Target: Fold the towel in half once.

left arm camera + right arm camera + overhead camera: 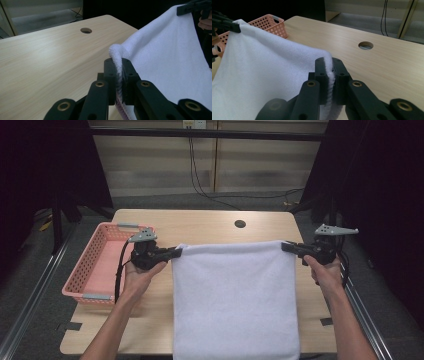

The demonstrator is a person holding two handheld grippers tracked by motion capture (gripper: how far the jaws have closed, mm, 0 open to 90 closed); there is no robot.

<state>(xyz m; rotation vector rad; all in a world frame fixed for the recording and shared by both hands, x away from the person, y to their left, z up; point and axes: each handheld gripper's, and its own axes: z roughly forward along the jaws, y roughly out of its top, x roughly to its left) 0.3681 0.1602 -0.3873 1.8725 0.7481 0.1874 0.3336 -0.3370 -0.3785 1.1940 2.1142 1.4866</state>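
Both tongs are clenched on the towel (235,300), one at each top corner. In the left gripper view the left tongs (119,75) pinch a bunched corner of white terry between the two black jaws, the cloth bulging above them at mid-frame. In the right gripper view the right tongs (330,75) do the same, a thin ridge of towel edge squeezed upright between the jaws.

From above, the left tongs (176,253) sit left of centre and the right tongs (287,246) right of centre, pointing at each other. The towel's top edge runs taut and nearly level between them, across the frame. From that edge the cloth hangs toward the bottom of the frame, over the near edge of the surface (210,225), where its lower end is cut off from sight.

So the line that matters is the held edge, side to side, with the towel's length falling away toward the person. Both hands are equally placed on it. The basket (80,270), pink and perforated, stands at the left of the surface, just beside the left hand (142,272), so that arm is the nearer one if the towel is bound there.
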